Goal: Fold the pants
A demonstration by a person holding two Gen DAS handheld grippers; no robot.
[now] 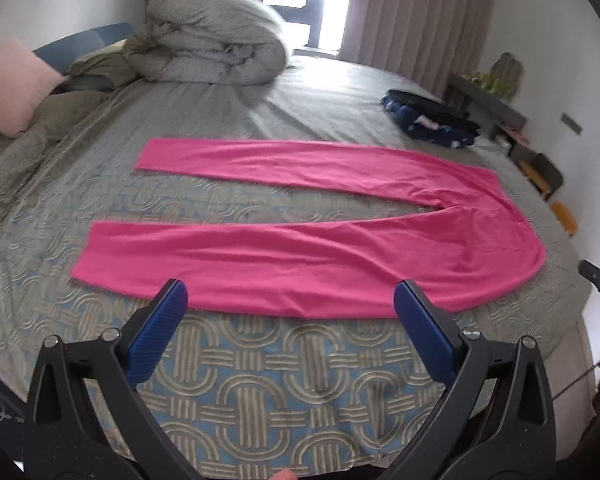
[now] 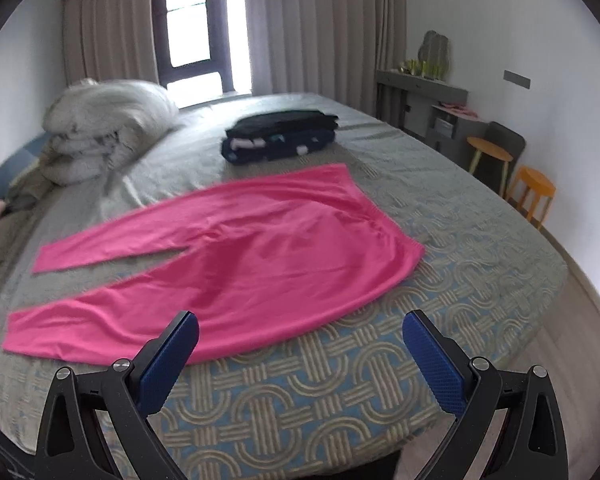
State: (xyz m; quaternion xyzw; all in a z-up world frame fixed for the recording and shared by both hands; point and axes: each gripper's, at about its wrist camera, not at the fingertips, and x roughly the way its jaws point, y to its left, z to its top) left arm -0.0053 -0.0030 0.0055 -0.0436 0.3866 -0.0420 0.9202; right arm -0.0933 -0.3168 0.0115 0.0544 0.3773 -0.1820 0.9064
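Far left of the left wrist view, pink pillow (image 1: 14,88) at the bed's head end, blue headboard (image 1: 80,40) behind it, olive bedding bunched just beside. Next over, rolled grey duvet (image 1: 216,36) on the bed (image 1: 300,380), which has a grey cover with a looped arch pattern on a blue band along the near edge. Pink pants (image 1: 300,248) lie flat and unfolded mid-bed, both legs stretched toward the left with a gap between them, waistband toward the right edge of the bed. Left hand-held gripper (image 1: 290,292) released, blue pads wide apart, hovering just over the near leg's lower edge, nothing between the pads; contact with the fabric not visible. Behind the pants, to the right, a folded stack of dark clothes (image 1: 432,118), apart from the pants. Window with curtains (image 1: 412,12) at the back. Right wall has a grey counter (image 1: 488,100) with small greenish items, too blurred to name. Right wrist view: same pants (image 2: 236,256) ahead, waistband near side right; right hand-held gripper (image 2: 300,324) released too, pads spread, above the bed edge just short of the fabric, holding nothing. Two orange stools (image 2: 534,188) and a dark chair (image 2: 504,140) by the right wall.
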